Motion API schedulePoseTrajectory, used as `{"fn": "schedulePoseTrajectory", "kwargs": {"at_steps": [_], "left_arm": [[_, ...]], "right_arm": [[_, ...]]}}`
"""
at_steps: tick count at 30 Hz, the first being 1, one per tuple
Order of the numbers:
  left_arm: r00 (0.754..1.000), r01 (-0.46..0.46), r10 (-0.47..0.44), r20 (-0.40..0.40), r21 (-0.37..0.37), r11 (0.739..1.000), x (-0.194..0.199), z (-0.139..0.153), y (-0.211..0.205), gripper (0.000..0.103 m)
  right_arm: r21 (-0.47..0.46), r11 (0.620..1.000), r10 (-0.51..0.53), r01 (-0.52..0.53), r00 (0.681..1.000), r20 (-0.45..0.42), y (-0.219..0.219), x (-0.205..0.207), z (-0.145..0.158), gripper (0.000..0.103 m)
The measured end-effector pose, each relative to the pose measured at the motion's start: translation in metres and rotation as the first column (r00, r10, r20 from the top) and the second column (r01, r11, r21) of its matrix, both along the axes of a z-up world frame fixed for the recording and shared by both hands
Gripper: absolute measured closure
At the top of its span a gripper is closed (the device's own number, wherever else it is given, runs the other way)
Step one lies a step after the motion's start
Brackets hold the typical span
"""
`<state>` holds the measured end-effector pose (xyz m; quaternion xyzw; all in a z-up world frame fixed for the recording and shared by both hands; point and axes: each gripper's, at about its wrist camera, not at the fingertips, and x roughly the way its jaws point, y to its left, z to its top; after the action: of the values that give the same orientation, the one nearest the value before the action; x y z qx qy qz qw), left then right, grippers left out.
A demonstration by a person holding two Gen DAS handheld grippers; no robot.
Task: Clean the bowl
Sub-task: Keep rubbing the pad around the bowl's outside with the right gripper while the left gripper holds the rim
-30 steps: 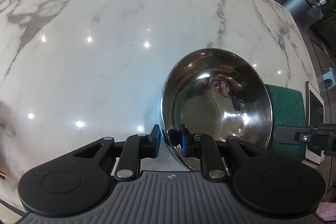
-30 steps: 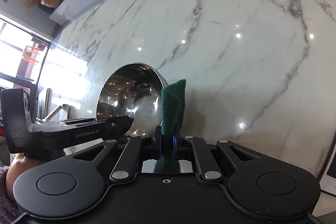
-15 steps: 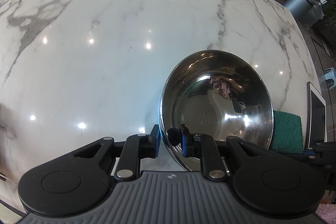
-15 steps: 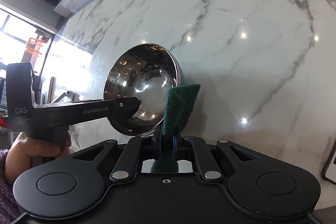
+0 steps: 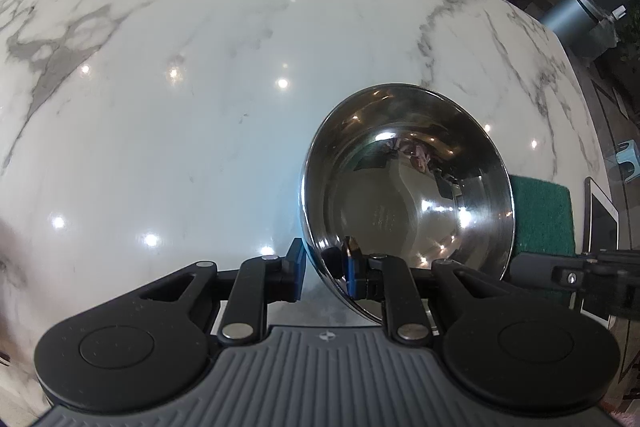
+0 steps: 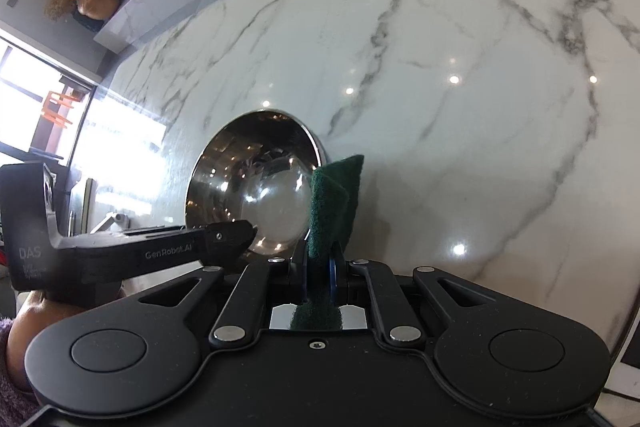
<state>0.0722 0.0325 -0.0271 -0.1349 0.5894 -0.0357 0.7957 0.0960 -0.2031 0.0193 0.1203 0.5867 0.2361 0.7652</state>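
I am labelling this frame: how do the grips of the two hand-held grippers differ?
The left hand-held gripper pinches the steel bowl by its rim, one finger inside, one outside. The right hand-held gripper clamps a folded green scouring pad sticking out beside the bowl. Both are shut on something.

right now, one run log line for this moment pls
left gripper: shut on steel bowl rim, bowl tilted | right gripper: shut on green scouring pad, beside bowl, outside | marble countertop
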Motion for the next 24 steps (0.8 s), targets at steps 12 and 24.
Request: {"fn": "schedulePoseTrajectory", "kwargs": {"at_steps": [12, 24], "left_arm": [[0.999, -0.052, 0.052, 0.011, -0.012, 0.999, 0.007, -0.002, 0.004, 0.086], [0.998, -0.057, 0.057, 0.017, -0.011, 0.998, 0.005, -0.002, 0.003, 0.085]], "right_arm": [[0.005, 1.000, -0.011, 0.011, 1.000, 0.012, 0.003, 0.016, 0.001, 0.095], [0.030, 0.999, 0.032, -0.031, 0.999, -0.023, 0.004, -0.018, 0.001, 0.095]]}}
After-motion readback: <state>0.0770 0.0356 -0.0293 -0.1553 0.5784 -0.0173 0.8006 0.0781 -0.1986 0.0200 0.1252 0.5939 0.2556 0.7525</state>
